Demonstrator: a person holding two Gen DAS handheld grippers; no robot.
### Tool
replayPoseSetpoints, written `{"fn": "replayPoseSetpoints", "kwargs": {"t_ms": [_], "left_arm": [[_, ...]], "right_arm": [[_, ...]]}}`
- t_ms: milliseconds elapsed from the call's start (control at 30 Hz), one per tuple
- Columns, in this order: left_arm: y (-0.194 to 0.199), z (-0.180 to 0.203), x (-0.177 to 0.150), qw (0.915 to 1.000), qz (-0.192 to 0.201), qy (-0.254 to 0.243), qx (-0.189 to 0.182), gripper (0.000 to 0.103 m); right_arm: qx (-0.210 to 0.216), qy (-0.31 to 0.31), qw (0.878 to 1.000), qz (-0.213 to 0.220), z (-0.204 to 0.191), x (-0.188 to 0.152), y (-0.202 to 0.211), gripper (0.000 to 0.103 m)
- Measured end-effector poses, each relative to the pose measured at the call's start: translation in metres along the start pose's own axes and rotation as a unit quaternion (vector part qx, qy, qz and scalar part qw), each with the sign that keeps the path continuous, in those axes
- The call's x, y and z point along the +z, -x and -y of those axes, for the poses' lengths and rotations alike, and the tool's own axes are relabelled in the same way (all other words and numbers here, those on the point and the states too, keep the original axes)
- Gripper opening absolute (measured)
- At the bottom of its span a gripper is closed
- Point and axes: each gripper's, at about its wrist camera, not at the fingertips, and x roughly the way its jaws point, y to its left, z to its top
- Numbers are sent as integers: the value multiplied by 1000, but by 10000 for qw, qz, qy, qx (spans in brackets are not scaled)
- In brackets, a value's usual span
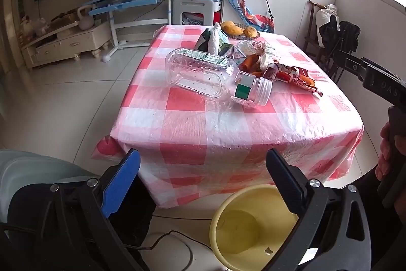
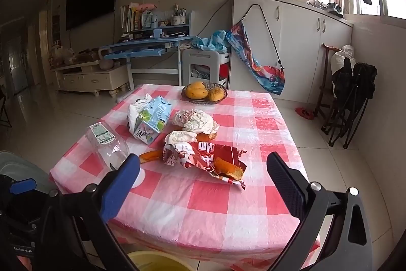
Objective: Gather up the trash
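My left gripper (image 1: 203, 166) and right gripper (image 2: 203, 172) both stand wide, holding nothing. Bottle (image 1: 203, 73), carton (image 2: 151, 120), wrapper (image 2: 210, 159) and tissues (image 2: 195, 120) lie on the worktop (image 2: 215, 215). Yellow bin (image 1: 243, 225) stands below its near edge.

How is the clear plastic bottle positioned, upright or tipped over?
Tipped over: the clear plastic bottle lies on its side on the pink checked tablecloth, its white cap sideways.
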Motion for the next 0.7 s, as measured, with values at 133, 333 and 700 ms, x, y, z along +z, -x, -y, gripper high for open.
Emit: {"fn": "replayPoseSetpoints", "kwargs": {"t_ms": [133, 333, 700], "left_arm": [[0, -1, 0, 10000, -20, 23, -11, 96], [-2, -2, -1, 10000, -44, 28, -18, 96], [-5, 0, -2, 9999, -122, 16, -23, 96]], "right_arm": [[-12, 27, 10000, -32, -1, -1, -1, 96], [1, 29, 10000, -7, -2, 0, 1, 96], [35, 91, 9999, -31, -7, 0, -4, 96]]}}
